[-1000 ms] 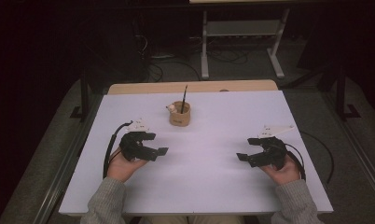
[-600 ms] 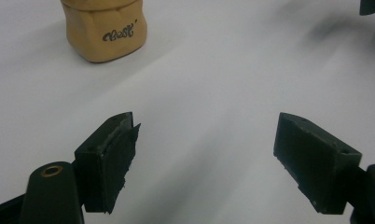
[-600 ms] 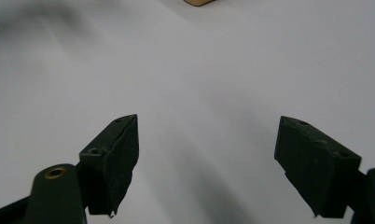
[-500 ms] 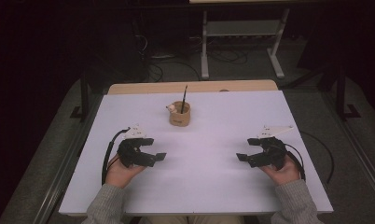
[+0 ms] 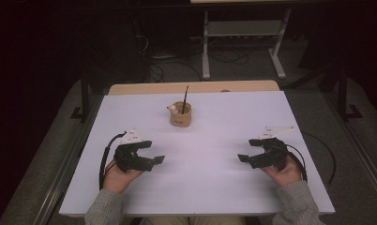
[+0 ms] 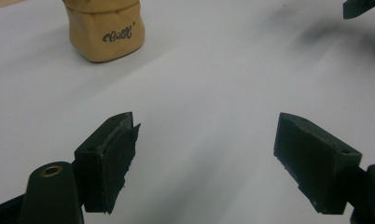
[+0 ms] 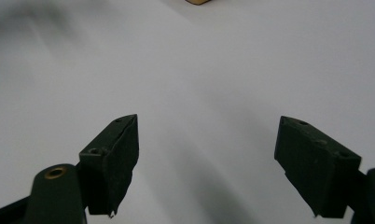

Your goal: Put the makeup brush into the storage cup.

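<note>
While both grippers lie low over the white table (image 5: 210, 183), neither one holds anything. The left gripper (image 5: 151, 152) has its jaws spread wide; in the left gripper view its blocky black pads (image 6: 113, 161) stand well apart, matte and rubbery, with a brass-coloured rivet at the near left arm. The right gripper (image 5: 251, 151) is likewise spread, nothing between its pads (image 7: 115, 158) but bare tabletop — the surface reads smooth and matte white. Each gripper carries a pale three-cornered plate on top and a black cable looping behind.

The tan cup (image 5: 180, 115) stands upright at the far middle of the table, well apart from both grippers, nearer the left one. Its body is rounded, soft-edged, of a dull sandy finish. A short line of dark script lettering shows on its side (image 6: 116, 35) — too blurred to read with certainty. A thin dark stick (image 5: 184, 99) rises from the cup, leaning slightly; a small pale item sits at the rim on its left.
</note>
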Demonstrator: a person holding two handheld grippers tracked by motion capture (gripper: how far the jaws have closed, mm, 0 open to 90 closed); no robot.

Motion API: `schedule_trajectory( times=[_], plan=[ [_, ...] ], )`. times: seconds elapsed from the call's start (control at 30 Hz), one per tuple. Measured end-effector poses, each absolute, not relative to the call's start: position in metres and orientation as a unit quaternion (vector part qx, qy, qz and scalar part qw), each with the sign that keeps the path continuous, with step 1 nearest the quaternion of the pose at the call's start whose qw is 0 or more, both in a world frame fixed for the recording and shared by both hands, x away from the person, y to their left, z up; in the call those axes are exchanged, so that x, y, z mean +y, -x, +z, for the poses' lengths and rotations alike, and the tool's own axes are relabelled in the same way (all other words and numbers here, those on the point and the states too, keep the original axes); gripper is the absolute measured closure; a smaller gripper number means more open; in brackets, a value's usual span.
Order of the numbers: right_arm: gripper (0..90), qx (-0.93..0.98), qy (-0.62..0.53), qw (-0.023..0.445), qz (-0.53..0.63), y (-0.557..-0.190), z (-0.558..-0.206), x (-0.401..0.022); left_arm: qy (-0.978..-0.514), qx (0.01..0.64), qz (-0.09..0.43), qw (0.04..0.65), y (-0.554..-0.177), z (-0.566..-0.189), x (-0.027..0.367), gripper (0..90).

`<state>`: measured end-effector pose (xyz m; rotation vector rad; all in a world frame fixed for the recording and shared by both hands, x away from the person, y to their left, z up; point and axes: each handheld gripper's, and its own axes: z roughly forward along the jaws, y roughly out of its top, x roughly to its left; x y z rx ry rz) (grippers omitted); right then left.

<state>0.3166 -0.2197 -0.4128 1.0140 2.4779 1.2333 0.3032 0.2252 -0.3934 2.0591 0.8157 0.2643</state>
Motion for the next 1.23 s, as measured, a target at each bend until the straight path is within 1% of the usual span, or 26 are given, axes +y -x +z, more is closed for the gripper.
schedule_trajectory(
  times=[0.37, 0.5, 0.87, 1.07, 1.23],
  plan=[
    [20.6, 0.839, -0.341, 0.096, 0.413, -0.315, -0.415, -0.219, -0.821, 0.341, 0.104, 0.446, -0.295, -0.406, 0.233, 19.9],
    [20.7, 0.84, -0.341, 0.093, 0.411, -0.316, -0.417, -0.219, -0.819, 0.338, 0.114, 0.449, -0.293, -0.406, 0.236, 18.8],
    [20.6, 0.841, -0.339, 0.09, 0.412, -0.317, -0.418, -0.22, -0.81, 0.347, 0.113, 0.459, -0.29, -0.409, 0.245, 17.7],
    [20.6, 0.842, -0.34, 0.086, 0.41, -0.316, -0.418, -0.219, -0.814, 0.346, 0.107, 0.454, -0.291, -0.411, 0.246, 18.1],
    [20.6, 0.844, -0.33, 0.093, 0.412, -0.314, -0.417, -0.218, -0.813, 0.344, 0.111, 0.456, -0.29, -0.41, 0.246, 18.1]
  ],
)
